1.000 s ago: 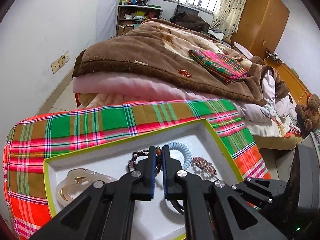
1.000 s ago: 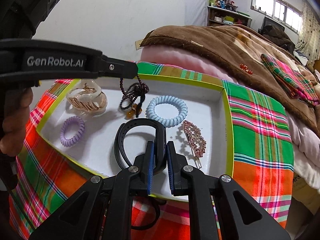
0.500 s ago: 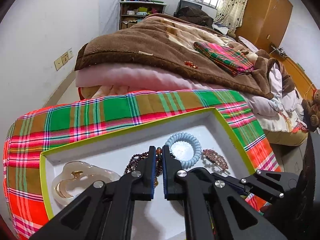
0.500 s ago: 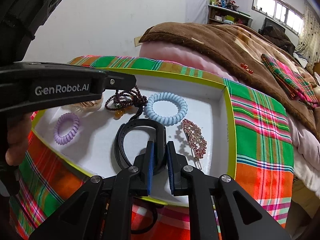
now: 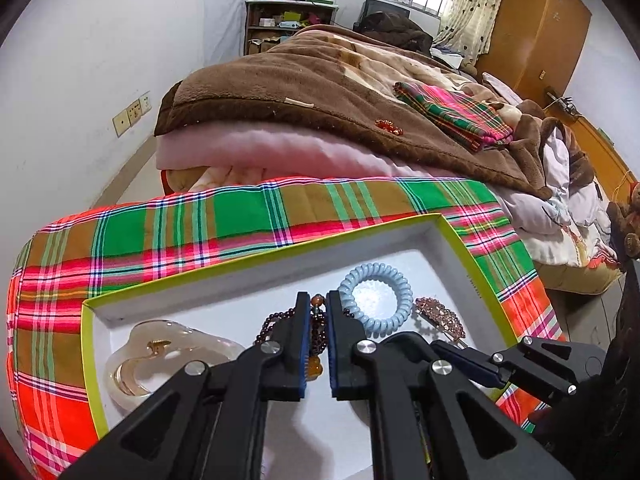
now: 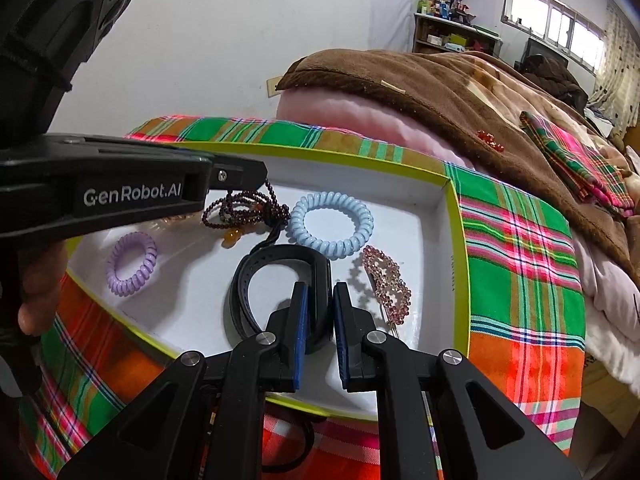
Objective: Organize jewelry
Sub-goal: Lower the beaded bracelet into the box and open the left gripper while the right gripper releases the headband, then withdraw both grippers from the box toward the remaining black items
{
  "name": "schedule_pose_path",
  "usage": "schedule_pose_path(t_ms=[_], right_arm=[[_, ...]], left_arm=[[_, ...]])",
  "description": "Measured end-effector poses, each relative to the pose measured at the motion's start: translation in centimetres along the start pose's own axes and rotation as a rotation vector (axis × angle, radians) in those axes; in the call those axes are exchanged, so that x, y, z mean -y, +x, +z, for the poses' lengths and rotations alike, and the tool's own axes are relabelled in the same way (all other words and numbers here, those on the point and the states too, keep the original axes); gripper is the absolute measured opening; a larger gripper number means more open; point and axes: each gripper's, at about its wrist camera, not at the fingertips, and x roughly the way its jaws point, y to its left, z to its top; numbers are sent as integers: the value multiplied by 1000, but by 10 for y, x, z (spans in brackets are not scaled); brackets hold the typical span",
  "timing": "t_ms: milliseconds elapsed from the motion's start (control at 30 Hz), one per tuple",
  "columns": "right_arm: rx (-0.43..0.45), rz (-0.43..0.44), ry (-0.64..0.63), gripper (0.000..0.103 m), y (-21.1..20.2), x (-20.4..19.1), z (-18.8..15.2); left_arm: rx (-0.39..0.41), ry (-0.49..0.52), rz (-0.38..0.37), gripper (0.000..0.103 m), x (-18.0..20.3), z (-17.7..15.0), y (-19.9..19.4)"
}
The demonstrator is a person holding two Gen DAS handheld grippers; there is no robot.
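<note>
A white tray with a yellow-green rim [image 6: 448, 216] [image 5: 460, 236] lies on a plaid cloth. My left gripper [image 5: 318, 300] [image 6: 264, 178] is shut on a dark red bead necklace [image 6: 244, 210] [image 5: 318, 332], whose beads and amber pendant rest on the tray floor. My right gripper [image 6: 320, 292] is shut on a black strap [image 6: 280, 268] lying in the tray. A light blue spiral hair tie [image 6: 332, 224] [image 5: 376, 300], a purple spiral tie [image 6: 130, 264], a rhinestone hair clip [image 6: 386, 284] [image 5: 440, 316] and a clear hair claw [image 5: 160, 356] also lie in the tray.
The plaid cloth [image 5: 200, 232] [image 6: 520, 272] covers the surface under the tray. Behind it is a bed with a brown blanket [image 5: 312, 92], a folded plaid cloth [image 5: 452, 116] and a small red ornament [image 5: 388, 126]. A white wall [image 6: 200, 40] stands to the left.
My left gripper has lowered the bead necklace from hanging above the tray until it lies on the tray floor beside the blue tie. My right gripper stays shut on the black strap.
</note>
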Motion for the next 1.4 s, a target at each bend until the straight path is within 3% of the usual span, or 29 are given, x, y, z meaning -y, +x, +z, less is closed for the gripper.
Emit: schedule_pose_path(t_ms=[433,567,633,700,733,833,1400], right_arm=[[8,-6,8,15,-3,0,1],[11,-4,14,17,-3,1,1],[16,-5,20,20,-4,1,1],[19,-4,27,34,-6,2,1],[21,-3,30,35,-6,3,1],[30,1,39,35,-10,5,1],[69,-16,44,35,-30,4,0]], left_arm=[[5,-9,12,32,-2,1,-2],[11,-8,10,45,-3,2,-3],[14,-15,6,46,-4,2,-4],[15,-17,6,47,-4,2,-6],[16,-16,8,48,-4,2,-7],[23,-14,5,53,-2,2,-11],[69,-39,25,58,2,-9,-41]])
